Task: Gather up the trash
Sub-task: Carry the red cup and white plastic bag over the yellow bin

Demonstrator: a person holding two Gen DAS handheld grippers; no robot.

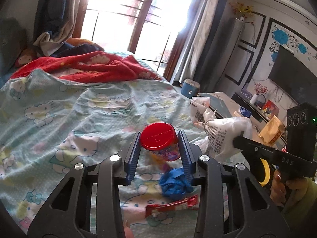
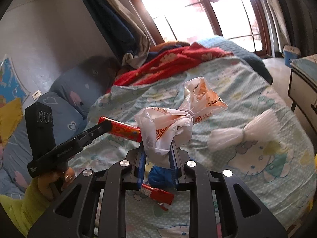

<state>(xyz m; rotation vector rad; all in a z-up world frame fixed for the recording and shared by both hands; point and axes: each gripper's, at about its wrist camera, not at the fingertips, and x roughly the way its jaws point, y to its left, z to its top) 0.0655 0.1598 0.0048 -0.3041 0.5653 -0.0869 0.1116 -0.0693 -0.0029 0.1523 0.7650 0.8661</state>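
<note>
My left gripper [image 1: 159,136] is shut on a red-lidded snack canister [image 1: 158,144], which is held clear of the bed; from the right wrist view the canister [image 2: 122,130] sticks out of that gripper [image 2: 107,126] sideways. My right gripper [image 2: 157,148] is shut on a white and orange plastic bag [image 2: 178,119] tied with a band, also lifted; in the left wrist view the bag [image 1: 218,132] hangs from it [image 1: 237,138]. On the sheet below lie a crumpled blue piece [image 1: 175,184], a red wrapper [image 1: 172,206] and a white tied bundle [image 2: 243,134].
The bed carries a cartoon-print sheet [image 1: 79,103], a red blanket [image 1: 95,67] and grey pillows [image 2: 79,83] by the wall. A low table [image 1: 223,103] with items stands right of the bed. A blue bin [image 1: 190,87] sits on the floor near the window.
</note>
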